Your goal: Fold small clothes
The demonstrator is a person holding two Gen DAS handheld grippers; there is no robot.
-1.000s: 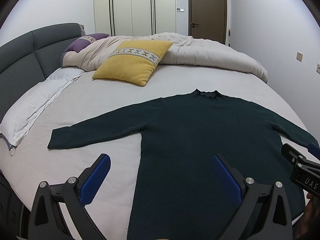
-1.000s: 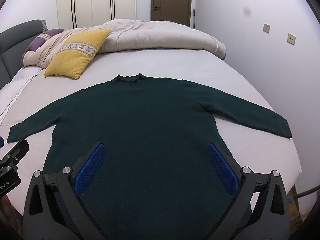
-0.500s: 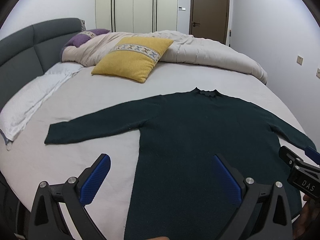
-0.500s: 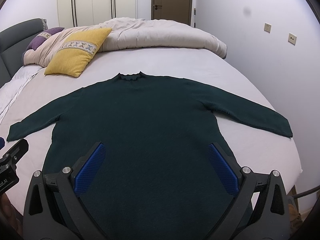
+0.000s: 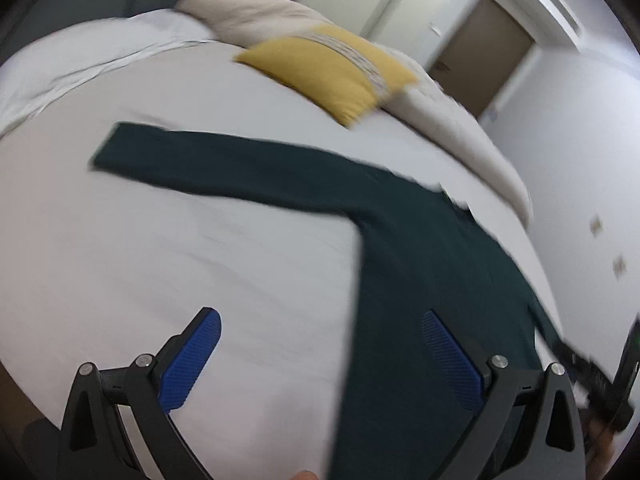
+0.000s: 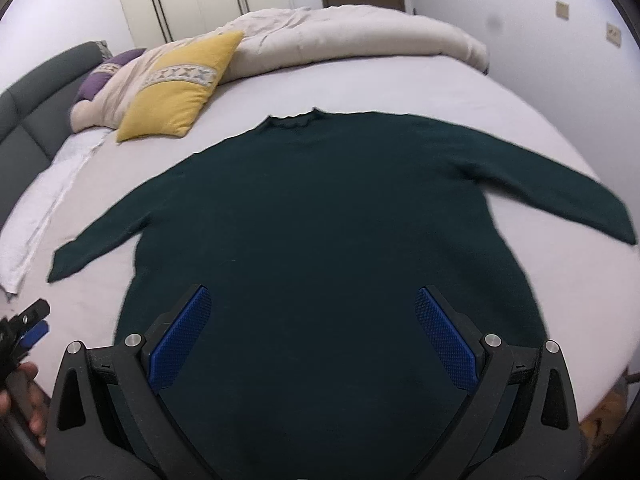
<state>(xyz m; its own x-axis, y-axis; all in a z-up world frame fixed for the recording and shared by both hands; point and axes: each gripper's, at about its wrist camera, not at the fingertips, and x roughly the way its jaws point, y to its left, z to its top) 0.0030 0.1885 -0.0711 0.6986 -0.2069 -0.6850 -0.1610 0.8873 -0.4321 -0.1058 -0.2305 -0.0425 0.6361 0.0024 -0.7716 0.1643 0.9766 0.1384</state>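
The left hand-held gripper hangs wide open and empty over the white bed, beside the dark green sweater. The right hand-held gripper, equally spread and empty, hovers above the sweater's lower body. The sweater lies flat, sleeves out. Beyond it sit a yellow cushion and a rumpled beige duvet.
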